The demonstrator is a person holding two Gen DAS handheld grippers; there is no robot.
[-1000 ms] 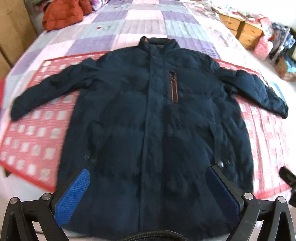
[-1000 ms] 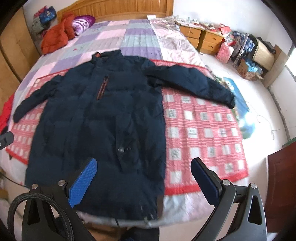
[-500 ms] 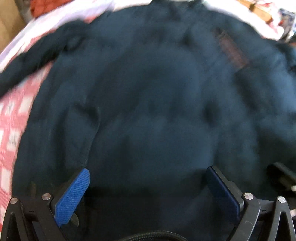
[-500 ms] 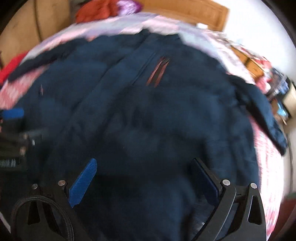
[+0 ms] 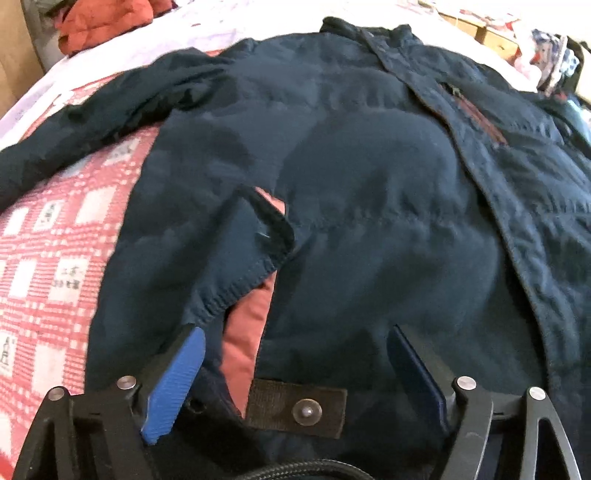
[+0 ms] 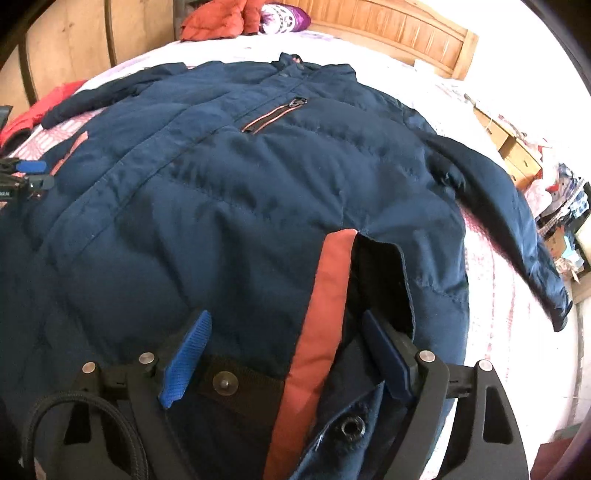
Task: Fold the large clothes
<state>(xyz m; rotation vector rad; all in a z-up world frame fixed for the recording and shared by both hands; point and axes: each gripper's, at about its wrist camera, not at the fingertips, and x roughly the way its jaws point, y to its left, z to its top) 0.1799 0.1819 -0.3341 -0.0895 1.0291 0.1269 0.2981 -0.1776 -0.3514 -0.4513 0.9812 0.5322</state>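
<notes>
Navy-blue padded fabric fills both views: a large quilted jacket is laid front-up across the bed, its collar toward the wooden headboard and its sleeves spread toward the two side edges; beneath it a red-and-white checked quilt is seen along the bed's left edge, and a crumpled orange garment is heaped at the head corner; at the hem, near the foot edge, two pocket flaps are turned up so that a rust-coloured lining is exposed; a black tab with a metal snap is seen beside each lining. The left gripper is held low over the left pocket, its blue-padded fingers spread wide with nothing clamped; the right gripper is likewise parted, the lining strip lying between its fingers ungripped.
</notes>
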